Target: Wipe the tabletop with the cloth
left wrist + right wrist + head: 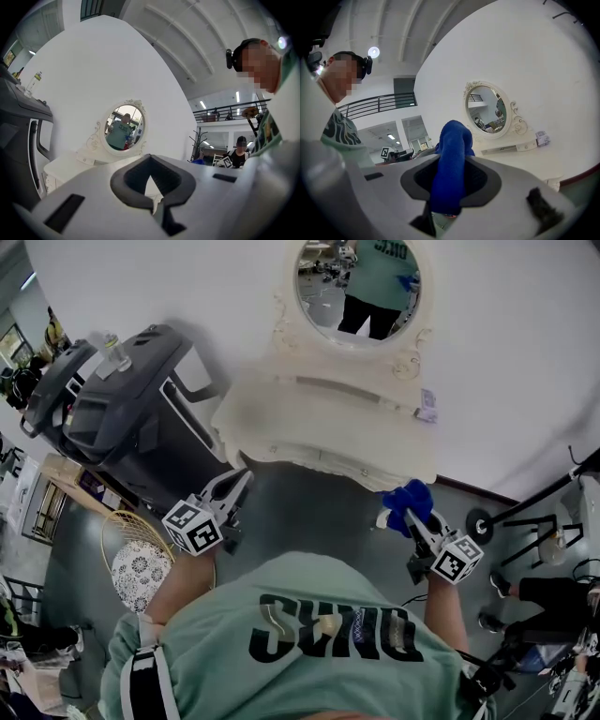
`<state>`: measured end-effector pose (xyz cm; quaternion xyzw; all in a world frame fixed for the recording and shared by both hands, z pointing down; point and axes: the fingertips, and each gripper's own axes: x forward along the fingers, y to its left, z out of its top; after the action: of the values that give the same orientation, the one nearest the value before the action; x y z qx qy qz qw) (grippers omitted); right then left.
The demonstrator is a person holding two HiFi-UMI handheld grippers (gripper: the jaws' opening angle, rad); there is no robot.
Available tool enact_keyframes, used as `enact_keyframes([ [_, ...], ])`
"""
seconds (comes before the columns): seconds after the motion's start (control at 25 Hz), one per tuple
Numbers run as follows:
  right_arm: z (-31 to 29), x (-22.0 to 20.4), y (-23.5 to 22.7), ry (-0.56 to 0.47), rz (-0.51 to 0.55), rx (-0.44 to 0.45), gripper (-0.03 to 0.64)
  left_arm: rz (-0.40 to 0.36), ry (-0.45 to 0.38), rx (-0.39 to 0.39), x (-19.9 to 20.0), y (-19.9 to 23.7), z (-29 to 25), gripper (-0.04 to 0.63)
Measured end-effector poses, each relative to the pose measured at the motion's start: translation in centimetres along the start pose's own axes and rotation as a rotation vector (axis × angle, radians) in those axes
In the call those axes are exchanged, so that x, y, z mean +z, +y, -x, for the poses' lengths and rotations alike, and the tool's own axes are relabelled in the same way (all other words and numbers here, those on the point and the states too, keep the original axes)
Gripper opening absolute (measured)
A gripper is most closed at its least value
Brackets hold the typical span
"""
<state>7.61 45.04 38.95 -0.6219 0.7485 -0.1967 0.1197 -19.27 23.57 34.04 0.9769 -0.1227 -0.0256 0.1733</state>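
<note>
Blue cloth (410, 502), one only, is sitting clamped between the right gripper's (417, 529) fingers, bunching past their tips, just off the counter's (319, 427) front edge. Left gripper (236, 486), second of two, is hovering near that edge, fingers clenched on nothing.

We make out large dark letters across the chest of the person's green shirt (330, 632), upside down from above; we cannot read them with certainty.
</note>
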Motion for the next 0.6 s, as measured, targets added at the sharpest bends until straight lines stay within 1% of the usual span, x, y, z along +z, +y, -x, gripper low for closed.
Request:
enact_keyframes([
  [0.2,0.0,-0.1,-1.6,0.023,-0.01,0.036,0.117,-0.005,0.025,0.014,-0.8,-1.1,-1.7,-0.003],
  [0.32,-1.3,-0.5,-2.5,0.044,-0.016,0.052,0.117,0.0,0.035,0.029,-1.2,-0.5,-2.1,-0.003],
  [0.44,-3.6,-1.3,-3.0,0.06,-0.025,0.059,0.117,0.003,0.049,0.046,-1.6,1.8,-2.2,-0.003],
  [0.6,-8.5,-1.9,-4.0,0.083,-0.026,0.049,0.117,0.019,0.042,0.051,-0.9,7.5,-3.4,-0.003],
])
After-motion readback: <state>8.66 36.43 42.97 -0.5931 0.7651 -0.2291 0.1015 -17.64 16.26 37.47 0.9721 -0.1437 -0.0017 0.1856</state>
